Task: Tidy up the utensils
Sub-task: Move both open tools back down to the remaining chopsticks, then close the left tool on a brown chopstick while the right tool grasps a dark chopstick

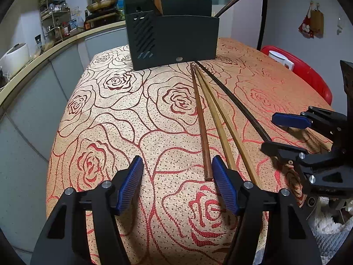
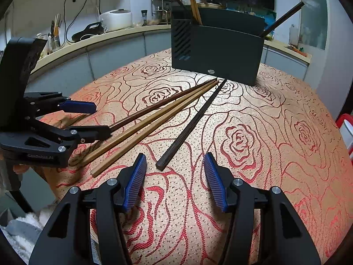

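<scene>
While a few sticks already stand in the holder [image 1: 176, 37] at upper centre, four chopsticks [image 1: 204, 119] lie loose; left gripper [image 1: 177, 185] and right gripper [image 2: 174, 182] gape apart, empty.

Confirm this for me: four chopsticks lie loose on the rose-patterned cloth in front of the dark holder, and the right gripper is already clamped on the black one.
Wrong on the grip. In the right wrist view the right gripper stands open, the black chopstick ending just ahead of its pads, untouched. The rest holds: four chopsticks lie loose on the cloth before the dark holder.

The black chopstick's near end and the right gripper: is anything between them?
No. In the right wrist view, only bare rose-patterned tablecloth lies between the black chopstick and right gripper.
</scene>
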{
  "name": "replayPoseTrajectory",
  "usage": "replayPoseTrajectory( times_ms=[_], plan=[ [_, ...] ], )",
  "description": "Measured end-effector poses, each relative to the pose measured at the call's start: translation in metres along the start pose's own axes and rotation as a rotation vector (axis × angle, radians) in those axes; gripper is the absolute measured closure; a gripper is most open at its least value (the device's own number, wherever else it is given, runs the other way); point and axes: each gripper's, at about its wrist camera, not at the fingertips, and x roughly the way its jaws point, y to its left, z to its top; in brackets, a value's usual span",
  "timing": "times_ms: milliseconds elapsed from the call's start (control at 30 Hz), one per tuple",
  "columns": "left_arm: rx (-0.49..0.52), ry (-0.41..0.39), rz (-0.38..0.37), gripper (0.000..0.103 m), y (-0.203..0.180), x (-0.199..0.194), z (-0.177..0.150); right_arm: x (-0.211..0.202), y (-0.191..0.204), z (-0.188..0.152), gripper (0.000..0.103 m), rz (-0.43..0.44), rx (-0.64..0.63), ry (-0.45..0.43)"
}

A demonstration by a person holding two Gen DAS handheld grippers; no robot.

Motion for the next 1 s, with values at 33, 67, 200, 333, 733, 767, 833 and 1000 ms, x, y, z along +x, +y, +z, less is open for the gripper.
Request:
replayPoseTrajectory(
  times_ms=[33, 67, 200, 333, 733, 767, 833, 1000],
  plan=[
    [0.001, -0.003, -0.001, 0.042, 0.0, 0.0, 0.0, -0.001, -0.002, 0.0, 0.054, -0.017, 0.005, 0.001],
    [0.001, -0.004, -0.002, 0.042, 0.0, -0.001, -0.001, -0.001, -0.005, 0.0, 0.054, -0.031, 0.014, 0.003],
    [0.0, -0.012, -0.005, 0.045, -0.001, -0.001, -0.002, -0.006, -0.022, -0.003, 0.063, -0.077, 0.075, 0.012],
    [0.008, -0.023, -0.012, 0.051, -0.005, -0.002, -0.003, -0.009, -0.03, -0.007, 0.067, -0.13, 0.098, 0.005],
    [0.046, -0.053, -0.061, 0.067, -0.023, -0.002, -0.004, 0.0, -0.023, -0.006, 0.08, -0.09, 0.082, -0.044],
    [0.045, -0.055, -0.061, 0.072, -0.022, -0.002, -0.004, 0.0, -0.022, -0.006, 0.081, -0.092, 0.079, -0.046],
    [0.041, -0.059, -0.058, 0.078, -0.021, -0.002, -0.004, -0.001, -0.021, -0.007, 0.082, -0.094, 0.075, -0.053],
    [0.027, -0.062, -0.072, 0.096, -0.017, -0.002, -0.004, -0.001, -0.024, -0.008, 0.089, -0.096, 0.092, -0.056]
  ],
)
